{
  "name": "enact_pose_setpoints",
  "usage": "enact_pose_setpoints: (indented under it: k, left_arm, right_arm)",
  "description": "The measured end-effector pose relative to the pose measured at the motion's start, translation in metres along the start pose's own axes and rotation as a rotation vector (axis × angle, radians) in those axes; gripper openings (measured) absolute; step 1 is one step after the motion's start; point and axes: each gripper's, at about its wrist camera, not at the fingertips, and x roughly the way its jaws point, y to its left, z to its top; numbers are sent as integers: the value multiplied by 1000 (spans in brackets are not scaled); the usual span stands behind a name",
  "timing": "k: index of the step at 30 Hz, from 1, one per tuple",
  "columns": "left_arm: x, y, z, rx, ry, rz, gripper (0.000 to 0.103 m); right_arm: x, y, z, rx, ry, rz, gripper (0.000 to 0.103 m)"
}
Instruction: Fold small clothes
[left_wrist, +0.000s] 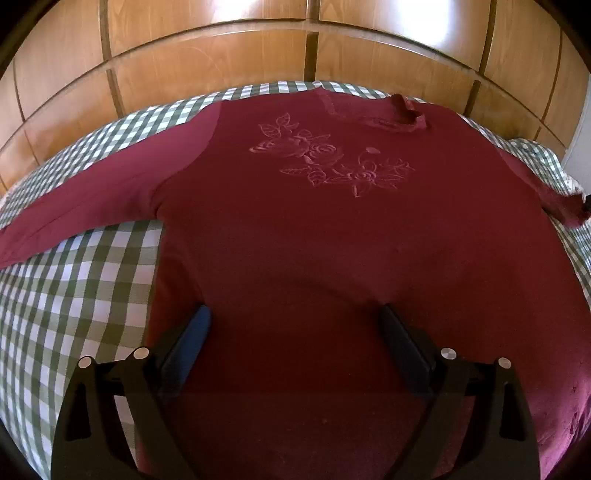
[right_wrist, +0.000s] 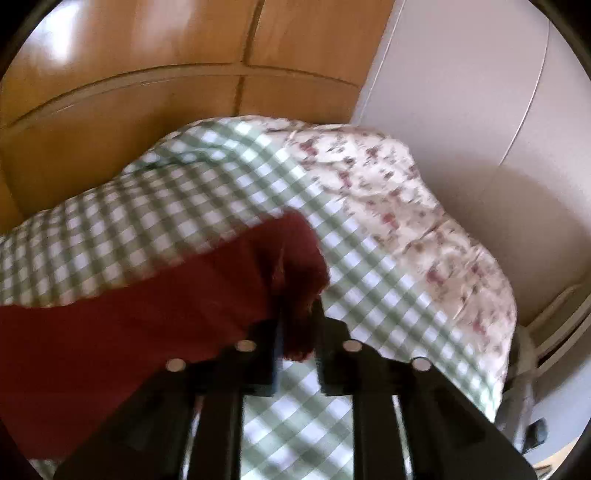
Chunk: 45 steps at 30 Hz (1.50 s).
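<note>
Maroon sweater (left_wrist: 295, 229) lies flat on the checked bed (left_wrist: 85, 288). Your right gripper (right_wrist: 297, 325) is clamped on the right sleeve cuff (right_wrist: 295, 258); left gripper (left_wrist: 295, 317) hovers apart over the hem. Judged step: first sleeve fold. Next, carry cuff leftward across the chest.

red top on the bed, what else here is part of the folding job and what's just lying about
Part of the job:
- red top
- its sleeve end, clamped in the right hand-held gripper
- left hand-held gripper, open above the top

Just there:
- checked bedcover
- floral quilt
- wooden wardrobe
</note>
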Motion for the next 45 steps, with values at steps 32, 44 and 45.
enact_pose_setpoints:
  k: [32, 44, 45]
  left_arm:
    - [-127, 80, -120, -60, 100, -102, 9]
    - [-124, 48, -42, -82, -98, -125, 65]
    - [-115, 40, -37, -65, -89, -118, 65]
  right_arm:
    - [-200, 54, -268, -507, 375, 795, 14]
    - [-73, -37, -125, 308, 253, 716, 37]
    - [-59, -40, -115, 363, 255, 715, 34]
